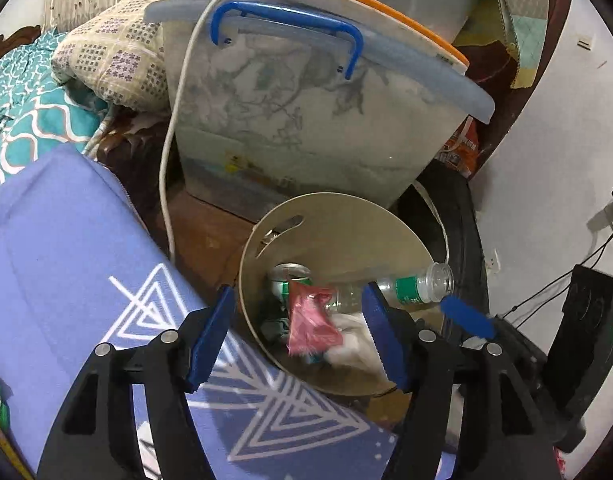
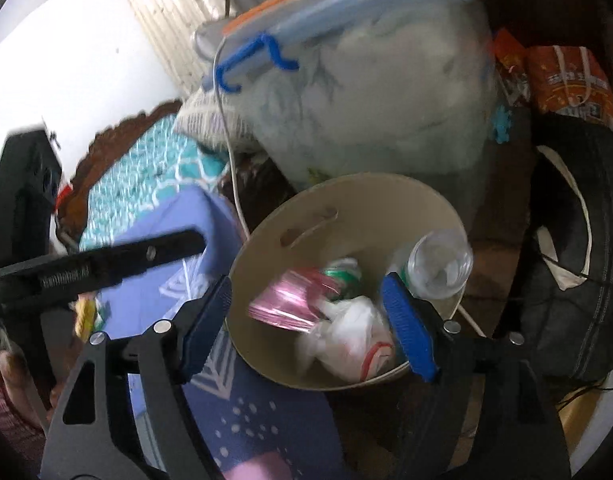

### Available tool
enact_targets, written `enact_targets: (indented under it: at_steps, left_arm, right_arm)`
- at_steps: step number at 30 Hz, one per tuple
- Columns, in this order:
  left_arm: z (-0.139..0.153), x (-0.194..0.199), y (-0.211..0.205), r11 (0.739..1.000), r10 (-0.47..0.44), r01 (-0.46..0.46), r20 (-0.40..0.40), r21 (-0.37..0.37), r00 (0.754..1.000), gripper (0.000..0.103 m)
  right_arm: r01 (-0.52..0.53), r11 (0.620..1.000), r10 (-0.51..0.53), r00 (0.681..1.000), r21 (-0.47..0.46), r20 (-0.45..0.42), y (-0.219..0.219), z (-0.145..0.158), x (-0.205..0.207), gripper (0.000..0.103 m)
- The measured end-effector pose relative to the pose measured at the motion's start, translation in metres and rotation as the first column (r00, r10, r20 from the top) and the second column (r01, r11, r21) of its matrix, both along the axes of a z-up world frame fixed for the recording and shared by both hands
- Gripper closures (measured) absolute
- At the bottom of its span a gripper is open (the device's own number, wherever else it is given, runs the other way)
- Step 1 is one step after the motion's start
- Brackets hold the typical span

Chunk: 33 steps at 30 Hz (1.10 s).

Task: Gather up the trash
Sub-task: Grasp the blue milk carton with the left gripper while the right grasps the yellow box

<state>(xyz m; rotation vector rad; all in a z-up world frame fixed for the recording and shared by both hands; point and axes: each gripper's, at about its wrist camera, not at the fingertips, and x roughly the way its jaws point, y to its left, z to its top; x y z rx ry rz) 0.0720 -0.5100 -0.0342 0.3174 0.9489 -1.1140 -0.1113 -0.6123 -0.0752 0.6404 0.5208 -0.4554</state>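
A beige round bin (image 1: 338, 216) (image 2: 346, 188) stands just beyond both grippers. In it lie a red wrapper (image 1: 310, 322) (image 2: 286, 300), a green can (image 1: 290, 276) (image 2: 342, 272), a crumpled white plastic bag (image 2: 354, 340) and a clear bottle (image 1: 406, 290) (image 2: 438, 260) that leans over the rim. My left gripper (image 1: 298, 336) hangs open above the bin's near edge, its pads touching nothing. My right gripper (image 2: 308, 324) is open over the bin too, nothing between its pads. One of the right gripper's blue fingers (image 1: 466, 318) shows at the bin's right side.
A translucent storage box (image 1: 286, 120) with a blue handle stands behind the bin, a white cable (image 1: 170, 160) hanging beside it. A purple patterned mat (image 1: 66, 260) lies to the left, and a black bag (image 2: 566, 240) and orange snack packs (image 2: 570, 84) to the right.
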Motion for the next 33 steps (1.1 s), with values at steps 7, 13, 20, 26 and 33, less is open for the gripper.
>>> enact_targets:
  at_steps: [7,13,20,26,33]
  left_arm:
    - [0.033,0.003,0.100,0.994,0.082,-0.078,0.056,-0.083,0.995,0.040]
    - [0.049,0.012,0.236,0.964,0.260,-0.247,0.160,-0.097,0.952,0.039]
    - [0.046,0.062,0.376,0.782,0.597,-0.623,0.321,-0.026,0.735,0.018]
    - [0.009,0.096,0.392,0.756,0.605,-0.649,0.288,0.084,0.743,0.015]
    - [-0.027,0.105,0.389,0.781,0.573,-0.604,0.205,0.156,0.794,0.054]
  right_arm:
    - [-0.031,0.999,0.031,0.994,-0.008,0.106,0.021,0.033,0.002,0.033]
    - [-0.248,0.969,0.247,0.964,-0.006,0.098,0.085,0.045,0.067,0.038]
    - [-0.526,0.850,0.524,0.850,0.040,0.051,0.192,0.040,0.167,0.038]
    - [-0.625,0.762,0.634,0.773,0.171,0.000,0.258,0.009,0.242,0.030]
    - [-0.662,0.749,0.657,0.735,0.029,-0.167,0.320,0.006,0.281,0.023]
